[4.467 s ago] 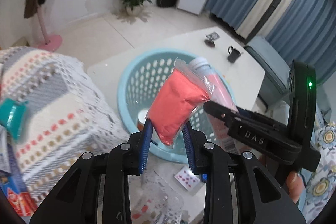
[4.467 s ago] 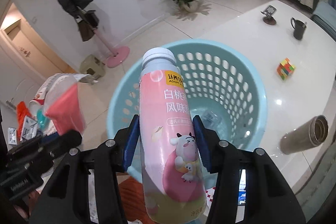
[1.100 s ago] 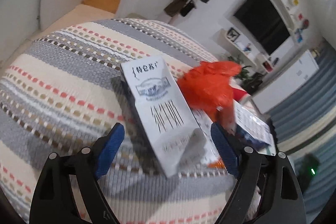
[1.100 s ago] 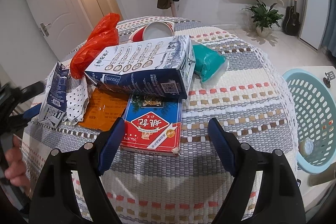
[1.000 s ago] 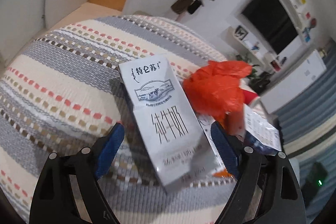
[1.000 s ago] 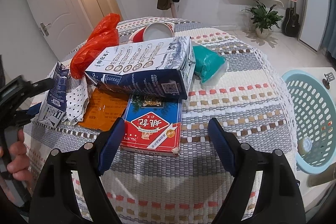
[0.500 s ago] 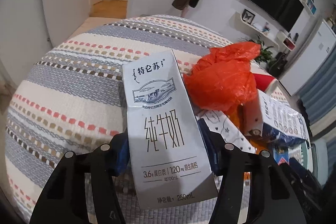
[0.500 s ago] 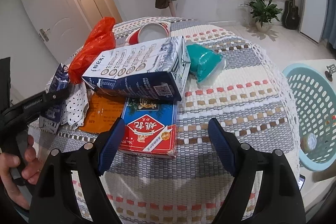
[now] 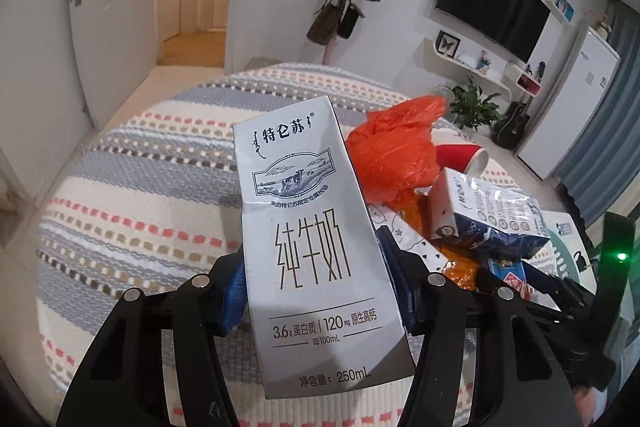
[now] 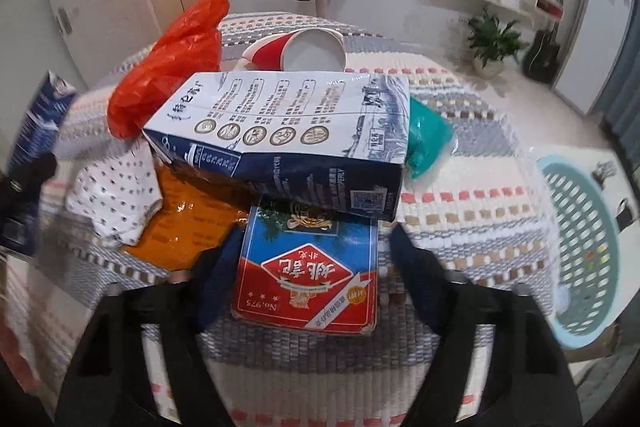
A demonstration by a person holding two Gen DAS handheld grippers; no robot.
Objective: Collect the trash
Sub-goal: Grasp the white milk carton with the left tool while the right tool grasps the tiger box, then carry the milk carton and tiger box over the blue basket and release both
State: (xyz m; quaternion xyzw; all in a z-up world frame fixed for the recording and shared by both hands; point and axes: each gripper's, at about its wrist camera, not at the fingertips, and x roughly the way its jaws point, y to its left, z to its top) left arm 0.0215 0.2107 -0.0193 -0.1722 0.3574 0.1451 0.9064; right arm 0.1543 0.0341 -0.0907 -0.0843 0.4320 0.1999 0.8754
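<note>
left gripper (image 9: pixel 316 283) fingers clamped on the milk carton (image 9: pixel 308 227) | right gripper (image 10: pixel 308 263) fingers wide, straddling the red box (image 10: pixel 308 275) on the bench (image 10: pixel 460 187)

Motion-blurred right tongs (image 10: pixel 308 275)

Grey milk carton (image 9: pixel 316 251) stands up off the striped cloth, clamped at both sides. Behind it sit a crumpled orange bag (image 9: pixel 396 151) and a red paper cup (image 10: pixel 304 51) on its side. A big blue-white carton (image 10: pixel 296 143) lies flat over a red-blue box (image 10: pixel 308 275). Teal pouch (image 10: pixel 426 137) is just beside it.
</note>
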